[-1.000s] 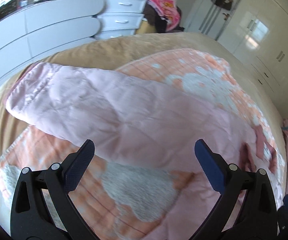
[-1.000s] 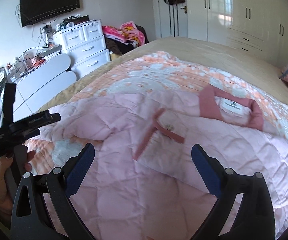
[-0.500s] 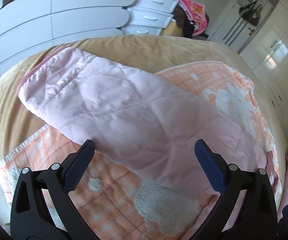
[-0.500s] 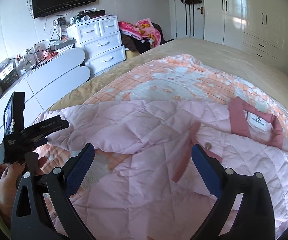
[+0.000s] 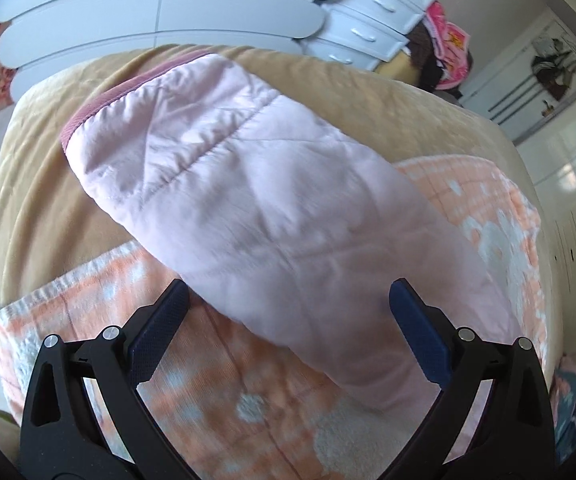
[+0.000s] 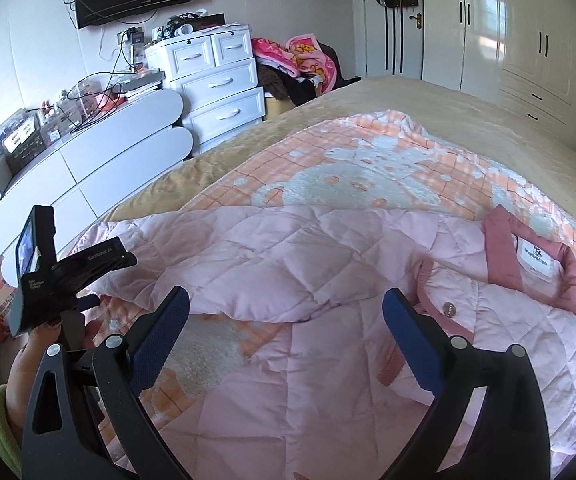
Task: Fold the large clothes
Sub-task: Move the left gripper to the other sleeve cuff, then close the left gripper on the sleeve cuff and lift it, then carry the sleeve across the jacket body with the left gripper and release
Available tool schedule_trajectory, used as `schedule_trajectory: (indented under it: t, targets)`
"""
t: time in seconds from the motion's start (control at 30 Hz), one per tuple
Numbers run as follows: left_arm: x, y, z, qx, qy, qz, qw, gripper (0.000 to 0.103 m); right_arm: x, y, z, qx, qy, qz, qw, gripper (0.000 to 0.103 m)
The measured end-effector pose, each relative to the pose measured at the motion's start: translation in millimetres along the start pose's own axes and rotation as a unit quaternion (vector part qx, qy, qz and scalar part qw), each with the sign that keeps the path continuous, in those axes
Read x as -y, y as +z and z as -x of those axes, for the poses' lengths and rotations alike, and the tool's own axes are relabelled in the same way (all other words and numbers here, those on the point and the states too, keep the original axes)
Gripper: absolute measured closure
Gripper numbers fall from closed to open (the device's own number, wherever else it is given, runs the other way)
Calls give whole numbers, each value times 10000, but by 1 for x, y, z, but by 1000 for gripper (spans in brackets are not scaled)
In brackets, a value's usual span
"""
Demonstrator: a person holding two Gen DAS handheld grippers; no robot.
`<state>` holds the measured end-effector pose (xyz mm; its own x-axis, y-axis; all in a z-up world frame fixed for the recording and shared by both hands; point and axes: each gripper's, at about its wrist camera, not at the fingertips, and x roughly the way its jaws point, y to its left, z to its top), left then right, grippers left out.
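A pink quilted jacket [image 6: 328, 280] lay spread on the orange-and-white blanket [image 6: 348, 168] across the bed [image 6: 428, 108], its sleeve [image 5: 272, 208] running from upper left to lower right in the left wrist view. The left tongs [image 5: 288, 320] and the right tongs [image 6: 284, 320] both gaped wide, holding nothing.

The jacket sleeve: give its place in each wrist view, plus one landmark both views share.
Left wrist view: the sleeve fills the centre, running from its cuff at upper left down to lower right.
Right wrist view: it lies left of centre, stretched toward the left gripper.
Shared landmark: the white drawers.
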<state>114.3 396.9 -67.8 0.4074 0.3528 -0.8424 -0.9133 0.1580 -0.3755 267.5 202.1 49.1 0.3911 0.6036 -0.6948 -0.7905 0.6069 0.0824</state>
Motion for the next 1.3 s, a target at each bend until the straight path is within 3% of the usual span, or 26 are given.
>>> schedule_trajectory:
  t: [0.13,0.37,0.43,0.5,0.53,0.6,0.7,1.03,1.3]
  targets:
    - [-9,11,-10,60,43,262,9996,9,0,-3,-5,-48,18,-36,10000,6]
    - [-24,27,-17,343,-380,768,9957,9,9,-13,-3,-121,-67,-50,9999,6]
    - [-21,30,-14,516,-278,645,9962,20,16,-16,1,-114,-101,-93,9998,6]
    - [-21,33,-10,594,-297,619,9959,44,24,-19,5,-98,-154,-157,9997,6]
    - [-23,35,-7,594,-382,664,9953,51,27,-21,7,-84,-164,-181,9997,6]
    - [-27,40,5,759,-624,736,9924,75,33,-26,12,-59,-215,-223,9995,6]
    - [-23,45,26,937,-1060,677,9876,88,43,-32,18,-14,-287,-259,9992,6]
    - [24,39,106,1464,-2260,117,9630,90,95,-60,58,101,-626,-701,9955,6]
    - [73,9,160,1798,-2828,-652,9399,90,145,-90,101,274,-1056,-1053,9884,6]
